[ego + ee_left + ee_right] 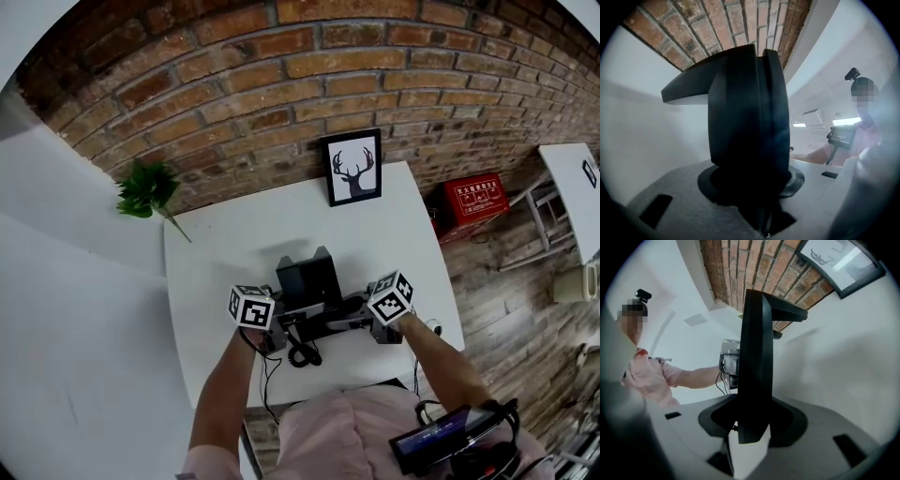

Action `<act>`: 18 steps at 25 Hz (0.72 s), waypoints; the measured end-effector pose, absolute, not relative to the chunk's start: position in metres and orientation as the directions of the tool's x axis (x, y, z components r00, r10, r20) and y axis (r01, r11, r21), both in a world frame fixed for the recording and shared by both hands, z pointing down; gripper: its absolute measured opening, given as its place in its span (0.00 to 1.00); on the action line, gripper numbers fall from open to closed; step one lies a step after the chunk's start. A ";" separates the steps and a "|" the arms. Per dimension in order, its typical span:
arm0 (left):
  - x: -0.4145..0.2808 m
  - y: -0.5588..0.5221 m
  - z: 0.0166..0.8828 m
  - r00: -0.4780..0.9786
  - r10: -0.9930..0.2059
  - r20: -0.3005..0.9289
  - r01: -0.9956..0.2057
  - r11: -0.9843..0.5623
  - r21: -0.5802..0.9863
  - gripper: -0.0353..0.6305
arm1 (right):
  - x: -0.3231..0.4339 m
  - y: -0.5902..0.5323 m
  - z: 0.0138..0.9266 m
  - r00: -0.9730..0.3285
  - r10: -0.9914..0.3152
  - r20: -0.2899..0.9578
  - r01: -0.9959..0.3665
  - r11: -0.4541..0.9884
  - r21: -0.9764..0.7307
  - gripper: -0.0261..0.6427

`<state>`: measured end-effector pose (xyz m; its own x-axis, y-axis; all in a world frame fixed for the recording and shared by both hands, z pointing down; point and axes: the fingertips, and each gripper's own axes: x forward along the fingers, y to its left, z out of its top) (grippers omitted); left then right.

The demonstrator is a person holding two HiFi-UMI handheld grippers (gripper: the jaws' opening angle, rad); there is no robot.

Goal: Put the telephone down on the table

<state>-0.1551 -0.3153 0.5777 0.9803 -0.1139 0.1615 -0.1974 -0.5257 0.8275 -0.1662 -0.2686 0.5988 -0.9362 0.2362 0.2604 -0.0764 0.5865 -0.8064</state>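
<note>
While both grippers clamp it from opposite sides, a black telephone (309,281) sits low over the middle of a white table (216,281). Whether its base touches the top cannot be told. The left gripper (279,328) has its jaws closed on the phone's left end, and the right gripper (364,317) on its right end. The curly cord (302,354) lies on the table. Behind, a framed deer picture (353,167) stands at a brick wall (234,84), with a green plant (147,189) off to the left.
</note>
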 end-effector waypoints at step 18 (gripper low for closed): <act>-0.155 -0.321 0.595 0.982 -0.093 0.166 -0.190 -0.405 0.894 0.30 | -0.167 -0.268 0.617 -0.892 0.270 0.363 -0.203 0.478 -0.854 0.35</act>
